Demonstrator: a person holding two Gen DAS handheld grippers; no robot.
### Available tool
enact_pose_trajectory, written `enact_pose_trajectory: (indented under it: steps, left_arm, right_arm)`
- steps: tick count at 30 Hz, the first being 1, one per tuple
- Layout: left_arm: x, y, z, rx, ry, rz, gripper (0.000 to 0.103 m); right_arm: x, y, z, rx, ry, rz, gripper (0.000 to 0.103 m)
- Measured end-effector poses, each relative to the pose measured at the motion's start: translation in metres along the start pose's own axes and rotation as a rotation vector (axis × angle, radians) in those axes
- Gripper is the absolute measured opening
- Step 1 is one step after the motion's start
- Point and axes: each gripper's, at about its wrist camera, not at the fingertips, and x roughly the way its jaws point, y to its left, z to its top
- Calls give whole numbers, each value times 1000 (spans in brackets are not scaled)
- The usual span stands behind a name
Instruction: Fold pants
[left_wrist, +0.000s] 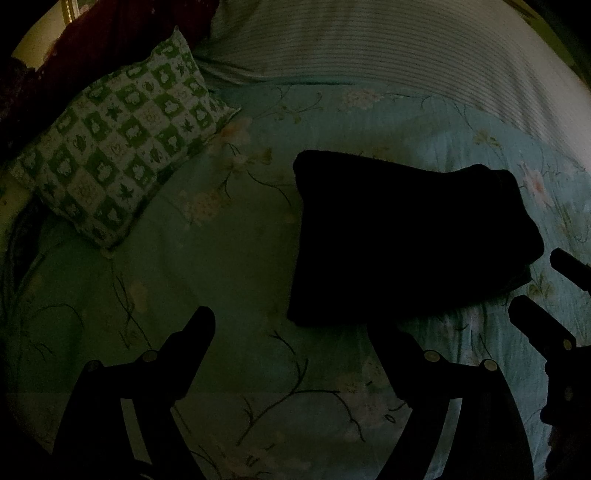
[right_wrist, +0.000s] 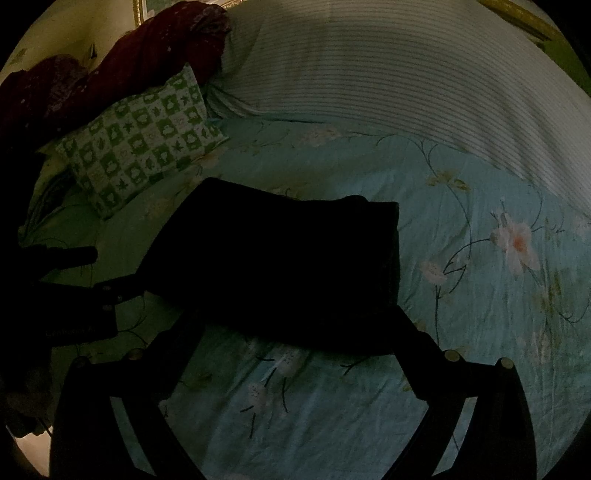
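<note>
**Count of things on the bed**

One pair of dark pants (right_wrist: 280, 258) lay folded into a single bundle on one floral bedsheet (right_wrist: 461, 295). There was one green-and-white checked pillow (right_wrist: 144, 144), one dark red blanket (right_wrist: 129, 62) bunched behind it, and one striped cover (right_wrist: 388, 77) along the far side. Two grippers were in view, the left gripper (left_wrist: 295, 332) and the right gripper (right_wrist: 295, 328), each with two fingers.

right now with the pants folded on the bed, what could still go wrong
1. The black pants are almost featureless in this dim light, so the layers may hide a loose or uneven fold.
2. Both the left gripper and right gripper hang open close to the bundle's near edge; a careless pull-back might snag it and undo the fold.
</note>
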Motion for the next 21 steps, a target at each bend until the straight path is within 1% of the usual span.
enact_pose_trajectory:
  steps: [21]
  left_arm:
    - [0, 1, 3, 1, -4, -2, 85]
  right_arm:
    - [-3, 0, 3, -5, -9, -5, 97]
